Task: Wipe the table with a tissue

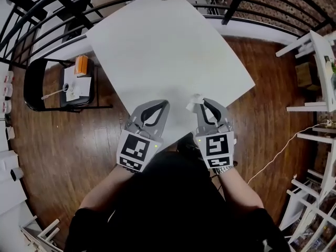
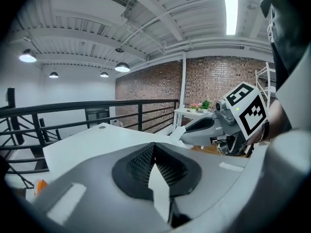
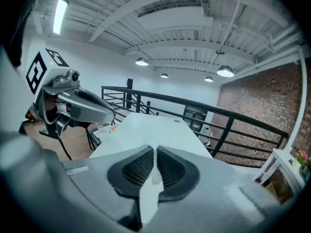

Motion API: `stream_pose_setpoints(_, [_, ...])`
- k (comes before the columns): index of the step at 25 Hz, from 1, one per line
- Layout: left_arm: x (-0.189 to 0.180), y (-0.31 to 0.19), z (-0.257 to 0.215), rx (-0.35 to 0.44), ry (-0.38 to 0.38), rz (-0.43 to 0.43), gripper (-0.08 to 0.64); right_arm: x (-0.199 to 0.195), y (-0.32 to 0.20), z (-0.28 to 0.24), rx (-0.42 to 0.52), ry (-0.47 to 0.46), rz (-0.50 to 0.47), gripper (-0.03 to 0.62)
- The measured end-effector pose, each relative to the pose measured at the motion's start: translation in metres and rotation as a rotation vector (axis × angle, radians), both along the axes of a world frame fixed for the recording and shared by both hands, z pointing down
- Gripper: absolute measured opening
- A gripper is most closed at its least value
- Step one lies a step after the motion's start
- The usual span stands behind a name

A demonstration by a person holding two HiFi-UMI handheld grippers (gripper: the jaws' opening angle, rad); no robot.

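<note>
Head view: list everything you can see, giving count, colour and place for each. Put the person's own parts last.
table: one, white, centre
railing: one, black, round the table's far side
chair: one, black, left of the table
orange item: one, on the chair seat
paper: white, on the chair seat
shelving: white, right edge
cable: one, white, on the floor at right
floor: brown wood, around the table
tissue: one, white, in the right gripper's tips
left gripper: grey, shut, over the table's near edge
right gripper: grey, shut on the tissue
</note>
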State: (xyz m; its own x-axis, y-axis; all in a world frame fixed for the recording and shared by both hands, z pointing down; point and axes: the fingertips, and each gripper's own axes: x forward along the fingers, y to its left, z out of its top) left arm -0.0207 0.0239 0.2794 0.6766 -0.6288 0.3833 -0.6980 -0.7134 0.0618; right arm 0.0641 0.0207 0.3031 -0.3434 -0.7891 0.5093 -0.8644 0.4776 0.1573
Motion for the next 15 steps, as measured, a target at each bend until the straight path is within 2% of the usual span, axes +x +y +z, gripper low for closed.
stream_pose_setpoints(8, [-0.018,0.014,-0.020,0.065,0.028,0.011,0.009,-0.032,0.030,-0.022,0.058,-0.001,-0.017,0.011])
stream_pose_setpoints(15, [-0.019,0.023,-0.037,0.096,0.040,0.034,0.009,-0.042,0.044,-0.040,0.092,0.000,-0.016,0.011])
